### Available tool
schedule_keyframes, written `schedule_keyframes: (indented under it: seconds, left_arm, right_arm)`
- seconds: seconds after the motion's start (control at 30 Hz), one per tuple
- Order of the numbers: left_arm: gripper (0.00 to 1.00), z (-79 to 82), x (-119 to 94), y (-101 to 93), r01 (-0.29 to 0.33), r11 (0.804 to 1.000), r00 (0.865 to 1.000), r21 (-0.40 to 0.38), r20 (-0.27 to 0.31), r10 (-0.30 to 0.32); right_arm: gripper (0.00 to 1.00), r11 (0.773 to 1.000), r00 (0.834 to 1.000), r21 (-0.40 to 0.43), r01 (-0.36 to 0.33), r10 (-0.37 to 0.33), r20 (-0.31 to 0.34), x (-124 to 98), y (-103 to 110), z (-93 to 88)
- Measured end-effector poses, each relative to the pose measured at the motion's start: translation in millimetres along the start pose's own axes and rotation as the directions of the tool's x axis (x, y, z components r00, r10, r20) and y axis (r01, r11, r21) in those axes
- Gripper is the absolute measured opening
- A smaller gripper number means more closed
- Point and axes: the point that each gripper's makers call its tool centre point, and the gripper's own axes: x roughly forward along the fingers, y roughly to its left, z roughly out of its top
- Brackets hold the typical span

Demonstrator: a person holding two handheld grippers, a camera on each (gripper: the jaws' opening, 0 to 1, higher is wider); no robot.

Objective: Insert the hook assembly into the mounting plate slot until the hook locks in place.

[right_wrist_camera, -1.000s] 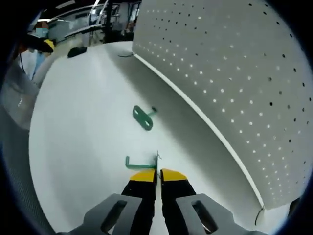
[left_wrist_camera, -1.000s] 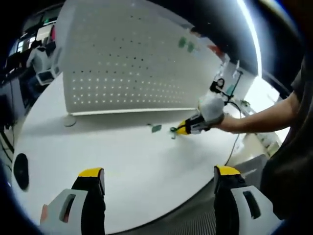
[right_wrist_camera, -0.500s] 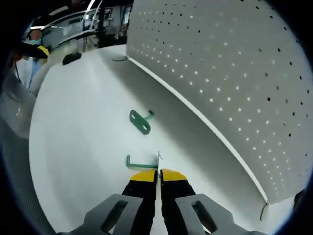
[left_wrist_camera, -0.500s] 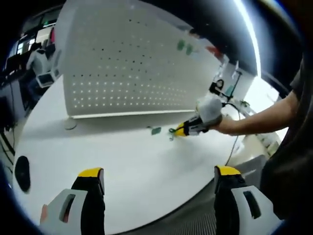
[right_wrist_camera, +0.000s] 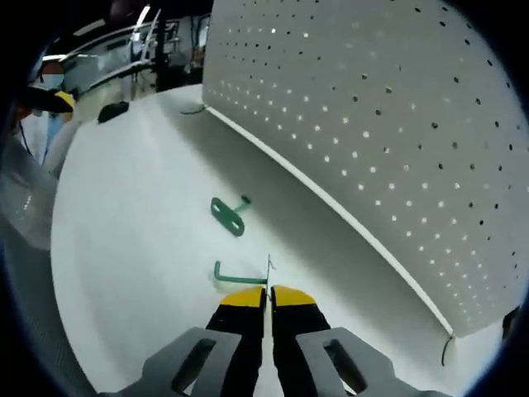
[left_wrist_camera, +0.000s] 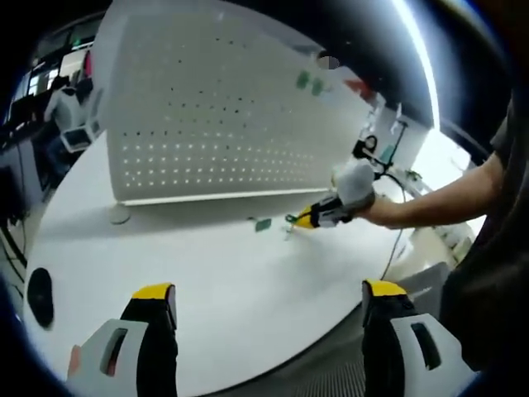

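In the right gripper view my right gripper [right_wrist_camera: 269, 294] is shut on the green hook [right_wrist_camera: 238, 275], a thin L-shaped wire held just above the white table. A flat green mounting plate [right_wrist_camera: 228, 216] with holes lies on the table a short way ahead of the hook. In the left gripper view the right gripper [left_wrist_camera: 307, 218] comes in from the right with a person's gloved hand on it, the hook [left_wrist_camera: 290, 222] at its tip beside the small green plate [left_wrist_camera: 263, 224]. My left gripper [left_wrist_camera: 269, 304] stands open near the table's front edge, far from both.
A tall white pegboard [left_wrist_camera: 215, 116] stands upright across the back of the table [left_wrist_camera: 215, 273], with small green pieces [left_wrist_camera: 308, 82] hung high on it. A dark round object [left_wrist_camera: 39, 296] lies at the left edge. The person's arm [left_wrist_camera: 438, 198] reaches in from the right.
The right gripper has lifted the hook slightly and shifted a little; the plate now sits a bit farther ahead in its view. The left gripper has stayed put.
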Motion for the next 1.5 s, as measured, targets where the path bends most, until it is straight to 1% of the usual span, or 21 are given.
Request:
schedule_keyframes:
  seconds: [0.23,0.43,0.63,0.73,0.97,1.07,1.23,1.4,1.47,1.5]
  left_arm:
    - [0.95,5.0,-2.5,-1.9,0.002,1.0,1.0,0.012,0.015,-0.002]
    - [0.95,6.3,-4.3,-2.5,0.0,1.0,1.0,0.017,0.017,-0.001]
    - [0.95,12.0,-7.2,-2.8,-0.005,0.999,0.999,0.032,0.033,0.004]
    - [0.95,14.8,-8.9,-2.0,-0.008,0.999,0.999,0.033,0.04,0.007]
    - [0.95,22.8,-14.1,0.5,-0.018,0.999,0.998,0.043,0.061,0.016]
    - [0.95,28.9,-17.1,2.3,-0.03,0.998,0.996,0.051,0.082,0.026]
    - [0.94,31.6,-20.4,5.0,-0.035,0.998,0.996,0.052,0.089,0.03]
    - [0.92,34.6,-24.0,5.5,-0.029,0.998,0.995,0.058,0.096,0.024]
    - [0.91,37.3,-25.2,4.1,-0.023,0.998,0.995,0.065,0.099,0.016]
    - [0.9,39.7,-26.2,3.5,-0.02,0.997,0.994,0.075,0.106,0.012]
  right_arm:
    - [0.0,1.0,1.0,0.005,0.01,-0.01,0.009,-2.3,-2.6,3.6]
    - [0.0,1.0,1.0,0.015,0.019,-0.019,0.021,-6.2,-5.8,9.0]
    - [0.0,0.998,0.999,0.059,0.017,-0.02,0.04,-12.1,-8.3,16.0]
    - [0.0,0.998,0.999,0.066,0.021,-0.024,0.048,-15.6,-10.2,19.4]
    - [0.0,0.996,0.996,0.077,0.036,-0.043,0.082,-26.6,-16.1,32.7]
    - [0.0,0.995,0.994,0.093,0.038,-0.047,0.098,-32.1,-18.2,39.5]
    - [0.0,0.994,0.989,0.1,0.043,-0.056,0.136,-40.7,-20.3,52.1]
    - [0.0,0.991,0.985,0.128,0.029,-0.05,0.167,-48.2,-19.6,61.9]
    - [0.0,0.993,0.983,0.118,0.022,-0.043,0.18,-52.1,-16.4,66.1]
    - [0.0,0.993,0.981,0.114,0.008,-0.03,0.192,-54.2,-13.3,68.8]
